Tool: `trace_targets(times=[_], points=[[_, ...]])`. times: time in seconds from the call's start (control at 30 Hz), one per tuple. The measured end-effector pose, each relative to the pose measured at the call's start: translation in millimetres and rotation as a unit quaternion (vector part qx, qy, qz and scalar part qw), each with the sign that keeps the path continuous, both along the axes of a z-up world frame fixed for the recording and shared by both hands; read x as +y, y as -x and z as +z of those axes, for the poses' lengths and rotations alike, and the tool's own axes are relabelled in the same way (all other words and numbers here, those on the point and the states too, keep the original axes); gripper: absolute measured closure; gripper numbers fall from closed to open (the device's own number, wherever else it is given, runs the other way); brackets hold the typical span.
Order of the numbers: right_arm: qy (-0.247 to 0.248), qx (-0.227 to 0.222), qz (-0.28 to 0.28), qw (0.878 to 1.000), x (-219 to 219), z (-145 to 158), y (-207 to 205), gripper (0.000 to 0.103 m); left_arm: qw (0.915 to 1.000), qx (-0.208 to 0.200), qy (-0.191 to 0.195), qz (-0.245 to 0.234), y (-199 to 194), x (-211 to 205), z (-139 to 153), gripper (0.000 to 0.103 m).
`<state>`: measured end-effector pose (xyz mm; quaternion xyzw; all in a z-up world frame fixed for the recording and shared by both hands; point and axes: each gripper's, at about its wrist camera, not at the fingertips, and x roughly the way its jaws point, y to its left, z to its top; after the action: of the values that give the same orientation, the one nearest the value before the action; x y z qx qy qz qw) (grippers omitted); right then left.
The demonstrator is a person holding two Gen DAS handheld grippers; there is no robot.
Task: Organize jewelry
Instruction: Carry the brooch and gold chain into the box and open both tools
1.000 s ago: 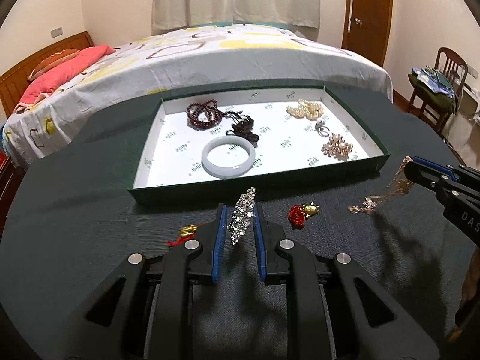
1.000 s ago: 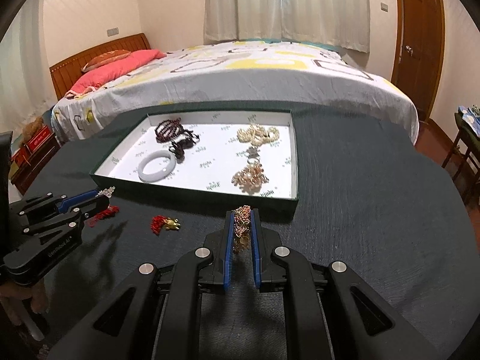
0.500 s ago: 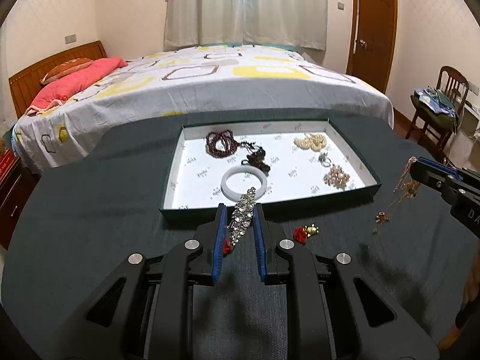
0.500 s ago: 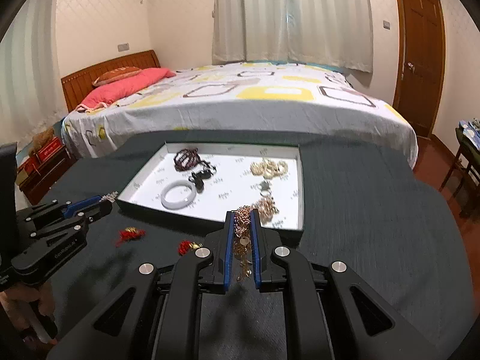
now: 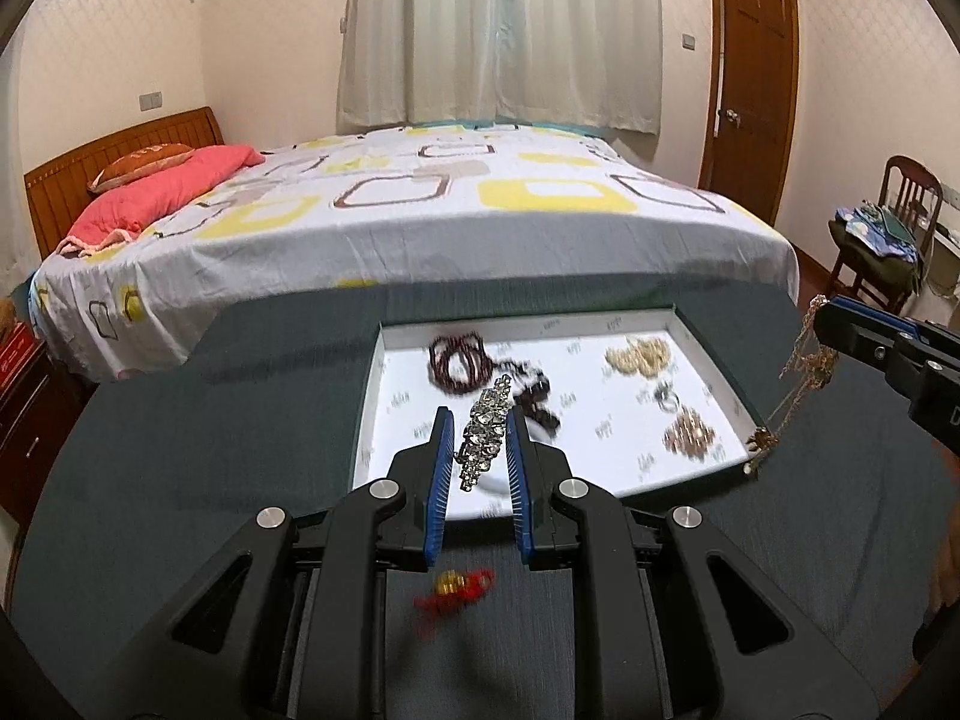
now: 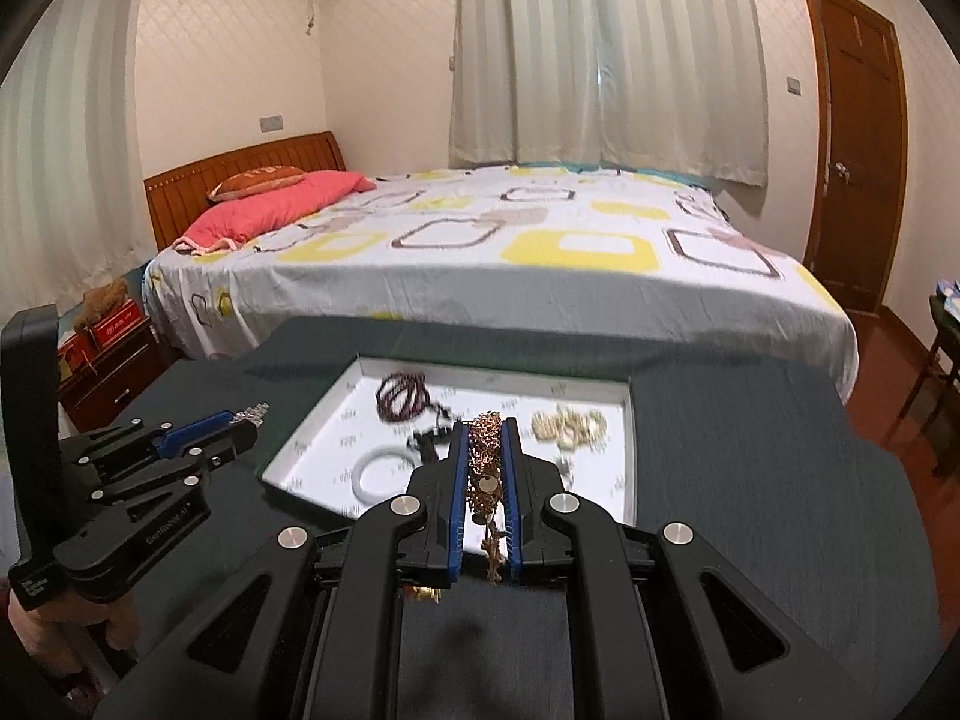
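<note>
My left gripper (image 5: 478, 420) is shut on a silver rhinestone hair clip (image 5: 485, 432), held in the air over the near left part of the white-lined green tray (image 5: 367, 396). My right gripper (image 6: 485, 429) is shut on a gold chain necklace (image 6: 487, 480) that dangles above the tray's (image 6: 630, 456) near edge; it also shows in the left wrist view (image 5: 798, 378). The tray holds dark red beads (image 5: 456, 360), a white bangle (image 6: 381, 474), a pearl piece (image 5: 639, 357) and a copper cluster (image 5: 689, 438). A red and gold charm (image 5: 456, 588) lies on the dark cloth under my left gripper.
The tray stands on a dark green cloth-covered table (image 5: 180, 450). Behind it is a bed (image 5: 420, 210) with a patterned sheet. A wooden chair (image 5: 888, 240) with clothes stands at the right, a door (image 5: 750, 90) behind it, a red nightstand (image 6: 108, 372) at the left.
Both grippers have risen and moved forward over the tray with their jewelry still held. The tray looks smaller and lower in both views; the charms have slid under the grippers.
</note>
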<state>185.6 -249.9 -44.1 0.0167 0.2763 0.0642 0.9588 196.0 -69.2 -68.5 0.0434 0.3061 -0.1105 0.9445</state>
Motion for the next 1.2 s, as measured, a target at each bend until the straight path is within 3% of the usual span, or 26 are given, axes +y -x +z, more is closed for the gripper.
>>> trace_targets(times=[0.27,0.4,0.83,1.2], points=[[0.002,-0.019,0.006,1.0,8,4,-40,0.092,0.9998,-0.017,0.004,0.007,-48,-6,8,0.085],[0.001,-0.014,0.007,1.0,12,-8,-62,0.092,0.9998,-0.015,-0.003,0.011,-72,-8,-2,0.085],[-0.007,0.087,0.002,0.996,14,-102,-121,0.092,0.997,0.067,-0.032,0.019,-139,-14,-82,0.085],[-0.001,0.122,-0.003,0.993,13,-129,-134,0.092,0.9908,0.129,-0.029,0.028,-159,-9,-112,0.085]])
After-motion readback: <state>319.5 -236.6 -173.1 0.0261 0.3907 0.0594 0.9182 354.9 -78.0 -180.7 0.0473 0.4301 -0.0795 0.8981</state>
